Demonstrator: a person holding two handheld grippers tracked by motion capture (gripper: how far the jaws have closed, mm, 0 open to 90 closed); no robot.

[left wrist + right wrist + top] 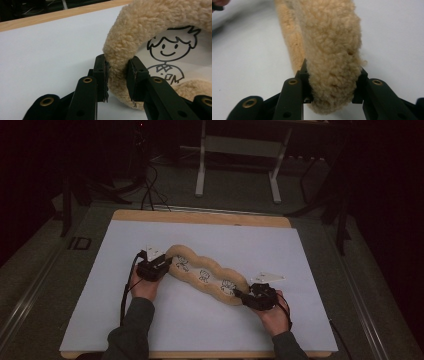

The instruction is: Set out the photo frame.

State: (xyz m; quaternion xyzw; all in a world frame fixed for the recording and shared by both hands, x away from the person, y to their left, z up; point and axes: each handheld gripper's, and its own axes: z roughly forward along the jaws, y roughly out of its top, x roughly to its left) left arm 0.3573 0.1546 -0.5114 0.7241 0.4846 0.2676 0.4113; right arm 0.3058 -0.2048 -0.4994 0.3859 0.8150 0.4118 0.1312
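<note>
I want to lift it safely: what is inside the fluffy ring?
Inside the plush frame lie cartoon drawings on a pale panel; whatever is beneath the fleece is covered.

The letters "ID" stand on the dark floor mat (79, 243) left of the table.

Dim room, dark walls, grey carpet floor (240, 195), white metal stand (239, 150) at the back, black cables (150, 190) trailing across the floor, wooden table (200, 217) under a white sheet (200, 320), light falling mostly on the tabletop
</note>
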